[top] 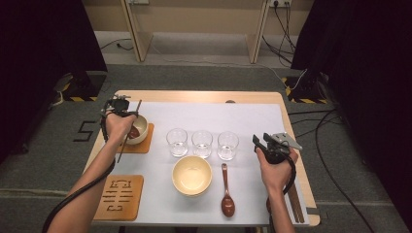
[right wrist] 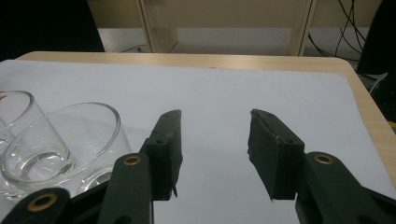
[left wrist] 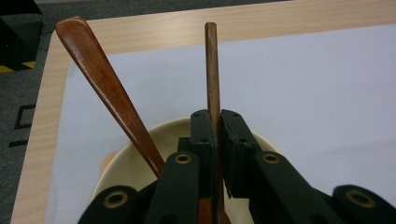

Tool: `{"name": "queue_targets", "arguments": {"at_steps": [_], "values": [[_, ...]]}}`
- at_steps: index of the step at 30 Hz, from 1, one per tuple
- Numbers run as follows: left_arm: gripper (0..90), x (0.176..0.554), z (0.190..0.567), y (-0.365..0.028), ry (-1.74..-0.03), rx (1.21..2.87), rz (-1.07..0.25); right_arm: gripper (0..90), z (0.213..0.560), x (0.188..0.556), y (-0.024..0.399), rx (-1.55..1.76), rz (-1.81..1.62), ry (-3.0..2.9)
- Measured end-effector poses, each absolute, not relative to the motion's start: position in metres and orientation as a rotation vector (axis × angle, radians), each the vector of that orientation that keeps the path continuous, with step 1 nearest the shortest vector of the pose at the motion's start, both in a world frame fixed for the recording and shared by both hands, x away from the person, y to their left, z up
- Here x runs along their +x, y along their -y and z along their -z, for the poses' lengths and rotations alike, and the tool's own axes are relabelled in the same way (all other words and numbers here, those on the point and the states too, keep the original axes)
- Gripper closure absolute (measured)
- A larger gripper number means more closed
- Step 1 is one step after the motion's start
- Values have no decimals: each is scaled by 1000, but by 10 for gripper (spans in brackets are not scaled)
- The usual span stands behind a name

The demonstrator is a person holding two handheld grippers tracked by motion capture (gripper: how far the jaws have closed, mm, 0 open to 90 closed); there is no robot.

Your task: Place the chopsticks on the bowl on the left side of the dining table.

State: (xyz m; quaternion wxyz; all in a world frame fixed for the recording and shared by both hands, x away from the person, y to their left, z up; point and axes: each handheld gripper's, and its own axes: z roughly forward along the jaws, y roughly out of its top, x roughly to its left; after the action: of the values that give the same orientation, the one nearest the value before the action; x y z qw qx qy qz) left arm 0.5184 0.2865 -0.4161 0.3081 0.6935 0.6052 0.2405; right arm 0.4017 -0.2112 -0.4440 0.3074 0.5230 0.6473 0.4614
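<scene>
Nearest, a brown spoon (top: pixel 227 194) and cream bowl (top: pixel 192 175) are lying untouched on the surface (top: pixel 252 121). The right hand-held gripper (top: pixel 266 144) is hovering with jaws apart. Farther left, the left hand-held gripper (left wrist: pixel 218 126) is clamping a chopstick (left wrist: pixel 212 65) above a small bowl (top: pixel 142 130) already holding a spoon; table-setting seems partly done.

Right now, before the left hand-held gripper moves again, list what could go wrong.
1. The left hand-held gripper pinches a single thin chopstick over the small bowl; the grip area is narrow, so the stick may swivel or slip.
2. A wooden spoon leans in that bowl right beside the jaws; a sideways move could knock it out or tip the bowl.
3. The right hand-held gripper, open, sits close to the nearest glass; a careless sweep could topple it.
</scene>
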Motion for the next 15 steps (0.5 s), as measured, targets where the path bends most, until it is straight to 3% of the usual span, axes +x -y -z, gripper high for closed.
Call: {"name": "queue_targets", "arguments": {"at_steps": [9, 15], "values": [[820, 520, 423, -288, -1625, 1873, -622, 547, 444, 402, 211, 1384, -1221, -1716], [737, 515, 418, -291, -1594, 1856, -637, 545, 444, 402, 211, 1391, -1222, -1719]]}}
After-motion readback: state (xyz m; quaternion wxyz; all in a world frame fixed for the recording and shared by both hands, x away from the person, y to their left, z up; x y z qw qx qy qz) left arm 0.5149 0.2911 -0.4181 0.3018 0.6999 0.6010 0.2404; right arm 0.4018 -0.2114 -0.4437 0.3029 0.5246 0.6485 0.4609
